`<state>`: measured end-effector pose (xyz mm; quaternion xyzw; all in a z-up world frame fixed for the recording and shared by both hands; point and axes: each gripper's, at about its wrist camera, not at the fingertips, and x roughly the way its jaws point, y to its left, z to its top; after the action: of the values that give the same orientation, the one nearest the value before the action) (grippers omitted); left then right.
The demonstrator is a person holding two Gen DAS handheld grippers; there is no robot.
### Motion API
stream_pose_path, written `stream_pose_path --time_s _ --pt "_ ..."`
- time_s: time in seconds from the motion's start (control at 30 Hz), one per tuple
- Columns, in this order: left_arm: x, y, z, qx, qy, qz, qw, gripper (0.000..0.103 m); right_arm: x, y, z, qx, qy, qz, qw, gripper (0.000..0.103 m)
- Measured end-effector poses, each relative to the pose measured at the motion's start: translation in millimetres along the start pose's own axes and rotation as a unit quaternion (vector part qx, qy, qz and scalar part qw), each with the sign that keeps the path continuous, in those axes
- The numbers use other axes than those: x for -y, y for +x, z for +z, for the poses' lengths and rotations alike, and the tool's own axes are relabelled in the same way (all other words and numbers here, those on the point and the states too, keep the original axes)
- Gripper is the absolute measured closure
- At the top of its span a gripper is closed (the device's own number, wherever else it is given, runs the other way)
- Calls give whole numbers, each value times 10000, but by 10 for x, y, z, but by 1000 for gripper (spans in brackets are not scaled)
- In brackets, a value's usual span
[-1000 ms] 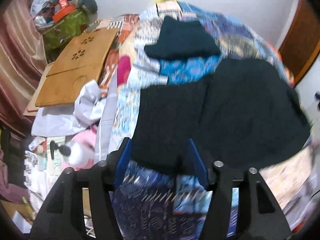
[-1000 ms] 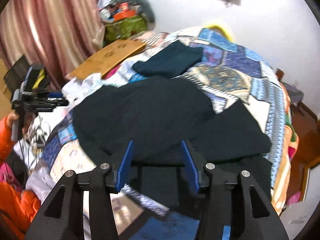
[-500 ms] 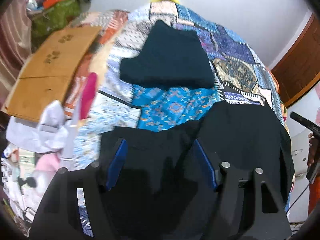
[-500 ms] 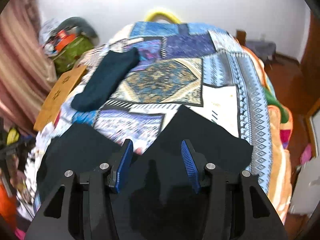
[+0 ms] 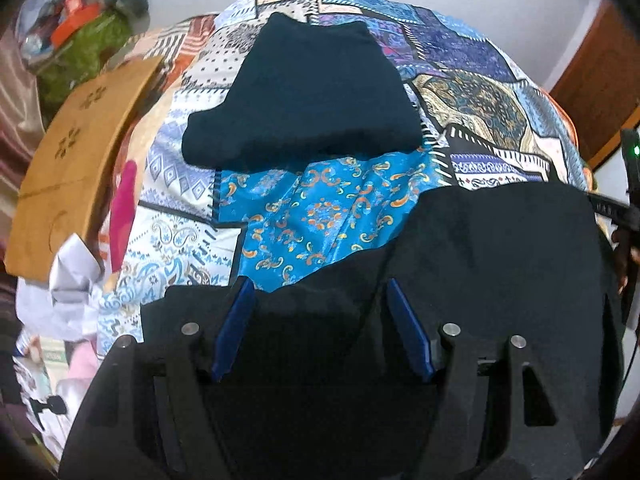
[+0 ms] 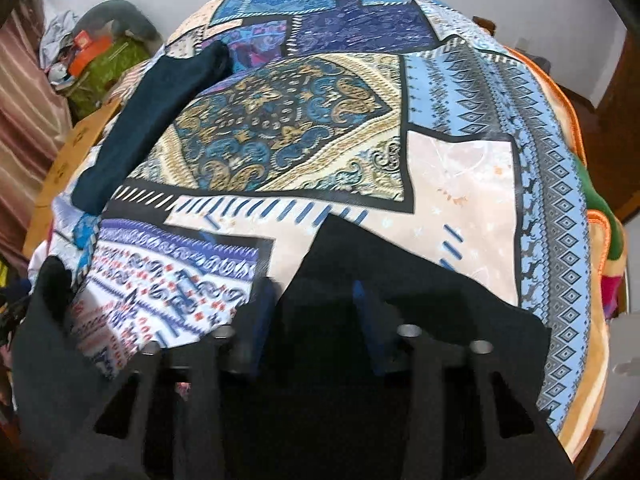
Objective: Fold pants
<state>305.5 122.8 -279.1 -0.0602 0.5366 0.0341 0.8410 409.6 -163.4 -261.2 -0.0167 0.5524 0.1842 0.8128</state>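
A: Nearest first. The left gripper (image 5: 320, 322) is hanging over the black pants (image 5: 500, 264) with its jaws standing wide apart, blue pads clear of the cloth, nothing pinched.

B: And the right gripper (image 6: 316, 326)?

A: Its jaws are closing right now. Black fabric is lying between the pads; the frame is blurred, so I'm not calling it pinched yet.

B: Where are the pants sitting?

A: Spread on the bed's patchwork quilt (image 6: 460, 184), at the near edge, under both grippers. In the right wrist view a pointed corner of the cloth is poking up toward the middle of the quilt.

B: Why both grippers at that edge?

A: My guess: each is taking one side of the near hem so the cloth can be lifted evenly and laid over itself.

B: Further out?

A: A dark folded garment (image 5: 304, 92) is lying on the quilt beyond the pants, well apart from them, probably parked clear of the work. A wooden board (image 5: 76, 168) is lying off the quilt's left side.

B: Any containers?

A: A green bag (image 5: 86, 52) in the far left corner, with orange and red items piled on top; too small to name.
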Motion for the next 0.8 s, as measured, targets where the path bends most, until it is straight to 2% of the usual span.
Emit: stream_pose_path --time_s 0.03,0.2,0.43,0.6,0.77,0.8 --pt "31 -6 0 18 56 30 10000 35 37 -8 10 -5 61 42 10000 90" --pt "210 -140 0 128 324 86 9994 35 232 -248 -38 155 380 222 9989 95" --pt "513 -357 -57 200 627 -85 9978 34 541 -1250 -293 1067 459 93 9932 96" --pt "899 -468 -124 196 919 -279 9952 34 853 -1877 -630 1466 592 -9 9874 96" --pt "1329 -535 -251 175 1424 -346 9891 33 922 -2013 -999 1497 536 -195 9871 97" --pt "1412 -539 -293 155 1543 -371 9872 27 950 -2022 -1100 1489 553 -230 9870 97"
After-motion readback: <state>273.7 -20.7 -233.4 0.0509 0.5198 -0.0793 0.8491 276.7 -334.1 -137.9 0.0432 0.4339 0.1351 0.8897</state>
